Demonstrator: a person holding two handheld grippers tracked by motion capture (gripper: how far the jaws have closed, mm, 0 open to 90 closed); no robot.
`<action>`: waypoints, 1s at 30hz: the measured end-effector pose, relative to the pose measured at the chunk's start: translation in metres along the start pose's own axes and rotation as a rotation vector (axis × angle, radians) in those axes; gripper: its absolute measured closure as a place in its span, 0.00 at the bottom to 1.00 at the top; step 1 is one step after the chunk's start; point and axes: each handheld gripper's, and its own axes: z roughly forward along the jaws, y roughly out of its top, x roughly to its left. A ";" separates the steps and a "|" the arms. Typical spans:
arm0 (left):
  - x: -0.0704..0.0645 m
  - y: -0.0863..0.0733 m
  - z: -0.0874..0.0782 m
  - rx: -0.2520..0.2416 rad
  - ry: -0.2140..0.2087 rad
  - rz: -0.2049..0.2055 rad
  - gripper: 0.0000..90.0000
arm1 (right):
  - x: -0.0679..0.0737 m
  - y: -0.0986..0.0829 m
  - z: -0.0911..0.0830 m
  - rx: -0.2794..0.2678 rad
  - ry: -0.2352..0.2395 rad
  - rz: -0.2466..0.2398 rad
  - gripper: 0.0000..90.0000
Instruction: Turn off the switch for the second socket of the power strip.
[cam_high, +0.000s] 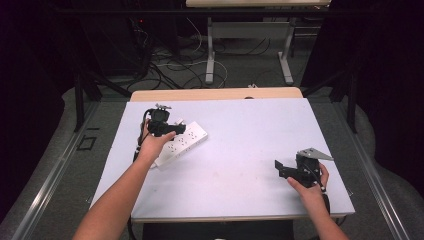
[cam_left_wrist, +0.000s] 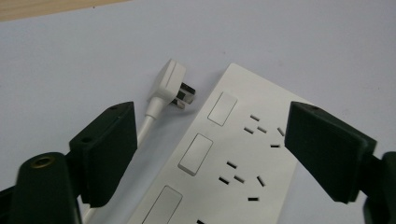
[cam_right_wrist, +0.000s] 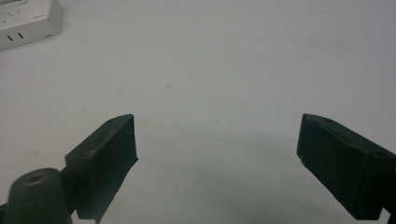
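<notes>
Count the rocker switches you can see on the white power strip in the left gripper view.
3, in a row along the power strip: one at the far end, one in the middle, one nearest, cut by the frame's edge. More may lie beyond the frame.

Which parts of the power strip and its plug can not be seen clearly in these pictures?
- Power strip, left gripper view: its near end is cut off by the bottom edge; the right jaw covers part of one side.
- Plug, left gripper view: its cord disappears behind the left jaw.
- High view: the left gripper hides the strip's far end; sockets too small to count.
- Right gripper view: the frame corner cuts the strip off.
</notes>
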 end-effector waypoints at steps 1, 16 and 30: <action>0.000 0.000 -0.001 -0.005 -0.004 -0.003 0.18 | 0.001 0.000 0.000 -0.006 -0.006 0.003 0.13; -0.013 -0.003 -0.011 -0.012 -0.050 0.004 0.00 | 0.000 0.000 0.000 -0.007 -0.001 -0.002 0.13; -0.018 -0.006 -0.017 -0.008 -0.052 0.024 0.00 | -0.001 0.000 -0.001 -0.005 0.003 -0.002 0.13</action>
